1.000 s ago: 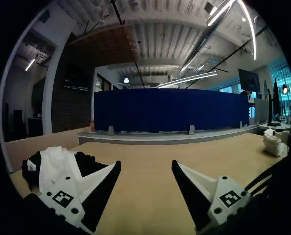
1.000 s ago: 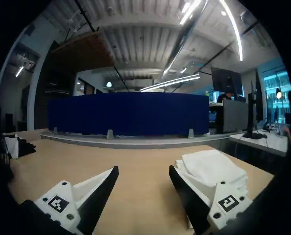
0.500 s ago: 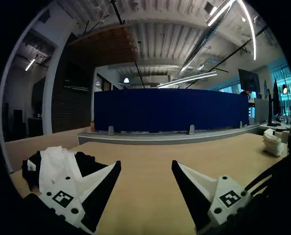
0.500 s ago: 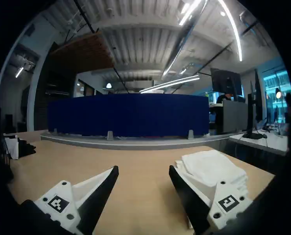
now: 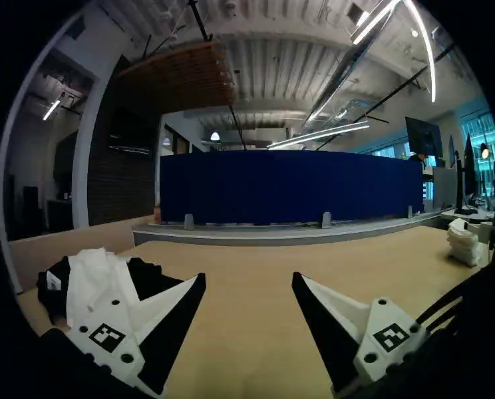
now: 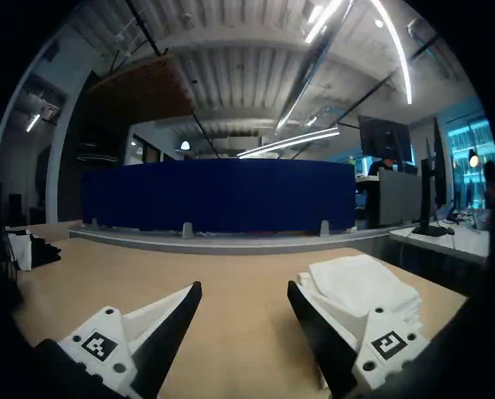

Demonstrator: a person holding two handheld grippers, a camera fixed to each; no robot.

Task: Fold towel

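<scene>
In the right gripper view a stack of folded white towels (image 6: 364, 284) lies on the wooden table (image 6: 241, 292), just behind my right finger. My right gripper (image 6: 244, 292) is open, nothing between its fingers. In the left gripper view my left gripper (image 5: 249, 282) is open too, low over the table (image 5: 261, 266). A heap of black and white cloth (image 5: 94, 279) sits behind its left finger. The same white stack (image 5: 464, 245) appears far right, and the heap (image 6: 31, 251) sits far left in the right gripper view.
A long blue partition (image 5: 287, 186) stands along the table's far edge on a grey rail (image 5: 267, 233). Desks with monitors (image 6: 384, 139) lie to the right, where a person sits far off. Bare wood stretches between the grippers and the partition.
</scene>
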